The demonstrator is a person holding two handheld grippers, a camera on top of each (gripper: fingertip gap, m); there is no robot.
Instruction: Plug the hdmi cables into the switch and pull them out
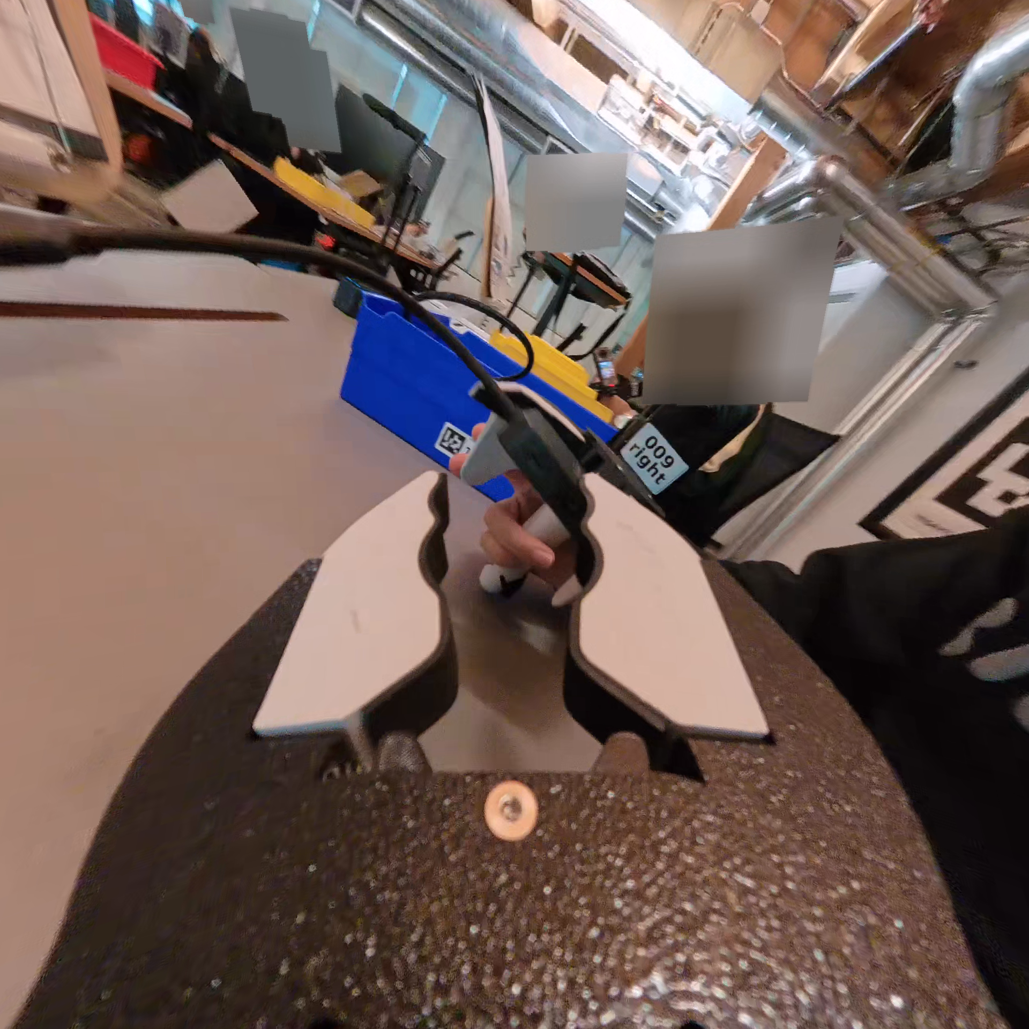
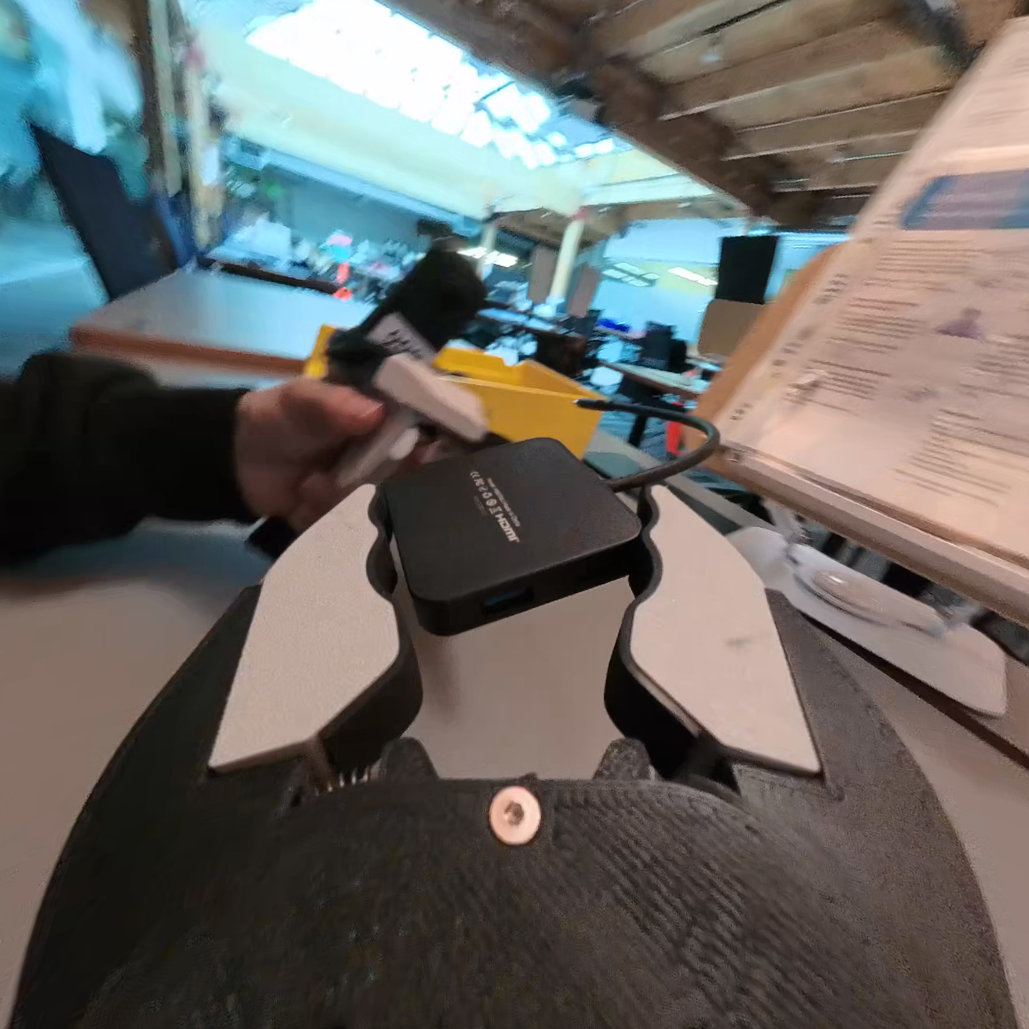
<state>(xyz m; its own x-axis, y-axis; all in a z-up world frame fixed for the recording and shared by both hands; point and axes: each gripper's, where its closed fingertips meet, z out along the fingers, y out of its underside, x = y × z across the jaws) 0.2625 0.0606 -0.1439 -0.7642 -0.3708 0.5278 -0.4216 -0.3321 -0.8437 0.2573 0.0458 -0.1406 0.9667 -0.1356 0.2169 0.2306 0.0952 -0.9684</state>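
My right gripper is shut on the black HDMI switch, gripping its two side edges and holding it above the grey table. A short pigtail cable leaves its far corner. In the left wrist view the right gripper faces the camera with the switch seen edge-on. A black HDMI cable runs in from the left to the switch's top end; I cannot tell whether it is plugged in. My left gripper is open and empty, close in front of the switch. It shows blurred in the right wrist view.
A blue bin and a yellow bin stand on the grey table behind the grippers. A tilted board with printed sheets rises at the right. A person in dark clothing sits beyond the table.
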